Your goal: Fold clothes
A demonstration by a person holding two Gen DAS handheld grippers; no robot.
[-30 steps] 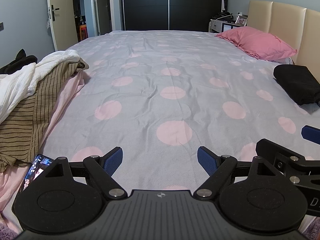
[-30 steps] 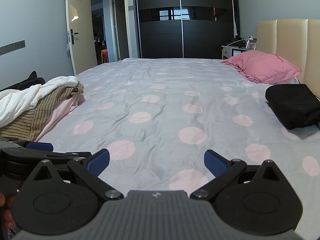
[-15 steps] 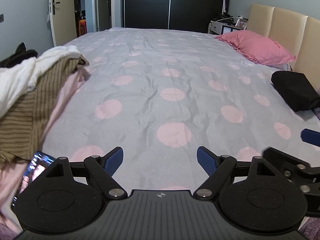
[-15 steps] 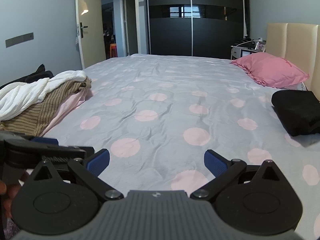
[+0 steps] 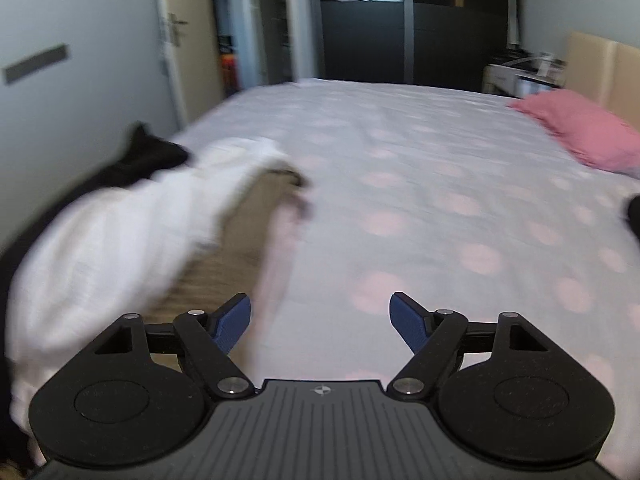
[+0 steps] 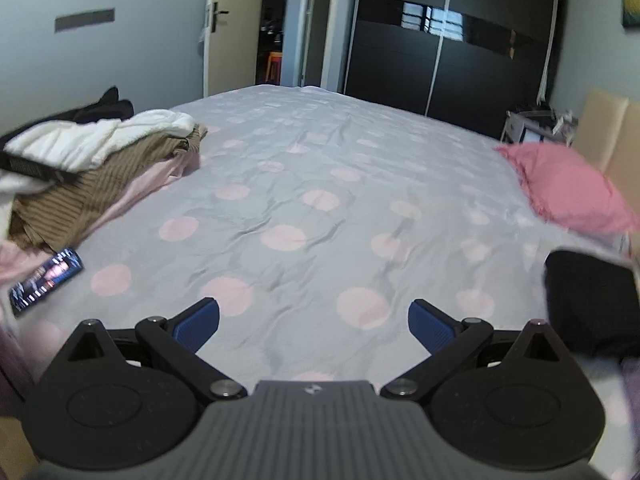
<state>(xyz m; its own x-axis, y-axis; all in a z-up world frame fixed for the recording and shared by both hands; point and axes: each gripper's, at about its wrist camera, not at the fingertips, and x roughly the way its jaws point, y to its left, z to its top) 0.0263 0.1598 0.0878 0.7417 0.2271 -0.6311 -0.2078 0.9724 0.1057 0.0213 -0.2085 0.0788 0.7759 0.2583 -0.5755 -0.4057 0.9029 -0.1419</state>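
A pile of unfolded clothes lies on the bed's left side: a white garment (image 5: 120, 248) on top, a brown striped garment (image 5: 236, 248) under it, a pink garment (image 5: 280, 248) at the bottom and a black garment (image 5: 148, 156) behind. The left wrist view is blurred by motion. My left gripper (image 5: 320, 312) hangs above the pile's right edge, jaws closing, nothing between them. My right gripper (image 6: 314, 320) stands open over the bare spotted sheet (image 6: 320, 184), holding nothing. The right wrist view shows the same pile (image 6: 100, 168) at far left.
A folded black garment (image 6: 588, 304) lies at the right edge of the bed, with a pink pillow (image 6: 568, 188) behind it by the headboard. A phone (image 6: 46, 280) with a lit screen lies on the sheet near the pile. A dark wardrobe (image 6: 440, 40) stands beyond the bed.
The left gripper has swung left and upward toward the clothes pile, and its jaws have narrowed a little. The right gripper has risen and rolled; the phone now shows in its view.
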